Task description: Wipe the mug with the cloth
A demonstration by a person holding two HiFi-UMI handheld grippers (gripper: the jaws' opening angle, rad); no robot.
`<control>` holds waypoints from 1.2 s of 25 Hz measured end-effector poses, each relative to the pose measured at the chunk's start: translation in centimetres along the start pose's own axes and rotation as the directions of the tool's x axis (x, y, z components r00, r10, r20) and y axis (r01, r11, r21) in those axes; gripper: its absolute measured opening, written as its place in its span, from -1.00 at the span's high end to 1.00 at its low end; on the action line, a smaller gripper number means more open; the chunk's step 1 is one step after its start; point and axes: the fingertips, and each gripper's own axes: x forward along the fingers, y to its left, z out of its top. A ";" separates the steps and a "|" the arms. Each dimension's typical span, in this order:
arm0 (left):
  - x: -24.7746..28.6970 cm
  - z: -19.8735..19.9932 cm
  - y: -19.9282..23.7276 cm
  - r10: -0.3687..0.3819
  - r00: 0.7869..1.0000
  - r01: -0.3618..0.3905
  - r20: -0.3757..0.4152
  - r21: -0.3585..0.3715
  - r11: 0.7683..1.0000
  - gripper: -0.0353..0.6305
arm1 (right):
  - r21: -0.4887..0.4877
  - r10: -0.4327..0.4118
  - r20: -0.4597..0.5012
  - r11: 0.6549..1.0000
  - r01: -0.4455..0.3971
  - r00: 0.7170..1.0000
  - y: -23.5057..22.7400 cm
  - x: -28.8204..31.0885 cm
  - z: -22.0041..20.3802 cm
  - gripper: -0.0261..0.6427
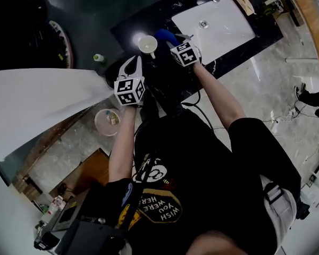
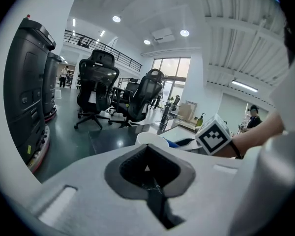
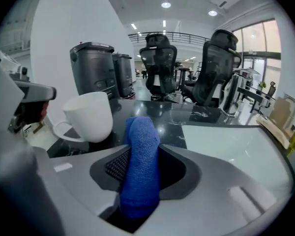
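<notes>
A black, glossy counter with a white sink basin set into it fills the upper middle of the head view, in an open office with black swivel chairs behind. The white mug stands upright on the counter, left of the basin and just left of the blue cloth. The right gripper is clamped on that cloth, which runs up between its jaws as a rolled bundle, its free end pointing toward the mug; whether it touches the mug cannot be made out. The left gripper is lower in the frame, below the mug and apart from it, its jaws closed together with nothing between them.
</notes>
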 end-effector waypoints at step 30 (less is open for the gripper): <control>4.2 4.0 0.8 -0.132 0.982 0.163 0.133 -0.256 0.953 0.88 | -0.020 0.064 0.075 0.998 -0.063 0.995 3.1 -2.7 4.0 0.49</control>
